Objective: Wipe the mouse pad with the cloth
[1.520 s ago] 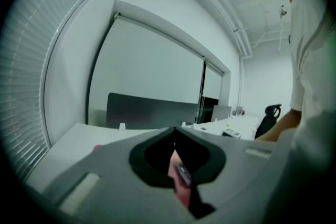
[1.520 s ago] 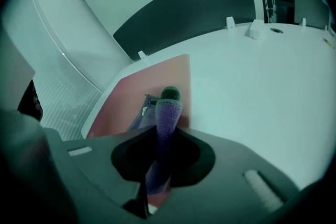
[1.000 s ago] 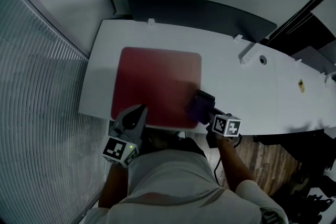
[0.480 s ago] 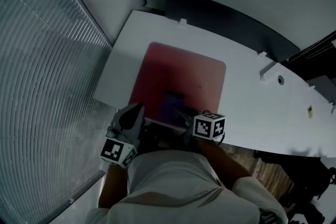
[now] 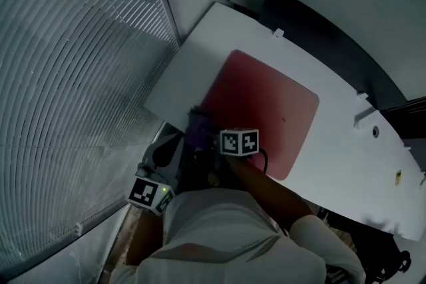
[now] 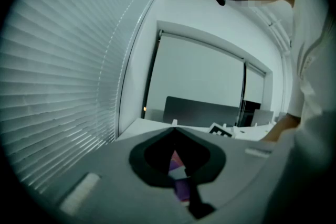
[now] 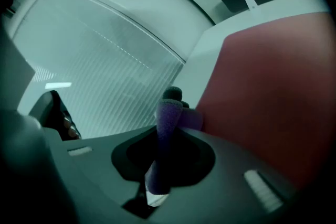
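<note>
The dark red mouse pad (image 5: 269, 100) lies on the white desk (image 5: 193, 56). My right gripper (image 5: 205, 138) is at the pad's near left corner, shut on the purple cloth (image 5: 198, 122), which rests at the pad's edge. In the right gripper view the cloth (image 7: 167, 123) stands pinched between the jaws of that gripper (image 7: 170, 107), with the pad (image 7: 273, 97) stretching off to the right. My left gripper (image 5: 172, 146) hangs below the desk's near edge, left of the right one. In its own view the left gripper (image 6: 174, 135) has its jaws shut with nothing in them.
Window blinds (image 5: 80, 63) run along the left side, close to the desk's left end. A dark partition panel (image 5: 319, 30) stands behind the desk. A white socket block (image 5: 364, 113) and a round grommet (image 5: 375, 132) sit on the desk to the right.
My right gripper has slid the cloth leftward along the pad's near edge, from its right corner to its left corner. The left gripper has stayed put. The head view has swung round.
</note>
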`<state>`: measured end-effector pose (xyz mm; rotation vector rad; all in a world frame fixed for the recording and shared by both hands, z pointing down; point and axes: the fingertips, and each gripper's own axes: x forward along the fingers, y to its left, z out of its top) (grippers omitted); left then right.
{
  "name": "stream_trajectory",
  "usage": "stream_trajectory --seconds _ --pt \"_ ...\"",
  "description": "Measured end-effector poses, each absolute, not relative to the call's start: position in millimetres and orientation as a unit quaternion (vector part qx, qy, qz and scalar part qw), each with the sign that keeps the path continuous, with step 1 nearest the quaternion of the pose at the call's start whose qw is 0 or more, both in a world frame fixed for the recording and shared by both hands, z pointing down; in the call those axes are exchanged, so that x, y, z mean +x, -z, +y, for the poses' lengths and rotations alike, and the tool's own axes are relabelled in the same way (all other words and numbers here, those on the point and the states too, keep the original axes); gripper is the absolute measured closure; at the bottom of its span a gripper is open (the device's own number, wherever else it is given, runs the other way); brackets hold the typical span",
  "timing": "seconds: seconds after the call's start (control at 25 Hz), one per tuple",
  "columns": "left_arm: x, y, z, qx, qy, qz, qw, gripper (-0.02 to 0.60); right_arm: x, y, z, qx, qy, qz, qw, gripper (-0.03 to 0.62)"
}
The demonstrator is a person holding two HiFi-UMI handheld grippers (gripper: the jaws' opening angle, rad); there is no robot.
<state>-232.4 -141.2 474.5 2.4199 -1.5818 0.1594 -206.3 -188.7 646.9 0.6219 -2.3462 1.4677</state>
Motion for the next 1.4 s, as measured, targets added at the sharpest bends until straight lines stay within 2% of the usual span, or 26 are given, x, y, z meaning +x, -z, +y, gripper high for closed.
stream_trajectory --seconds 0.16,0.36,1.12,1.4 --pt "-238.4 -479.5 -142.8 0.834 -0.057 -0.534 0.126 0.581 -196.6 -688.8 -190.7 0.252 -0.501 -0.802 0.205 0.545" --pt "-218.3 -476.5 -159.7 0.849 -0.057 -0.507 0.135 0.581 -148.0 -702.1 -187.9 0.293 -0.506 -0.782 0.218 0.545" --pt "-34.5 -473.2 -167.9 0.933 -0.067 -0.332 0.117 0.581 109.8 -711.7 -112.9 0.470 -0.501 -0.703 0.184 0.545" --pt "22.3 -467.9 -155.6 0.947 -0.065 -0.294 0.109 0.581 180.7 -712.0 -81.5 0.515 -0.496 -0.677 0.173 0.543"
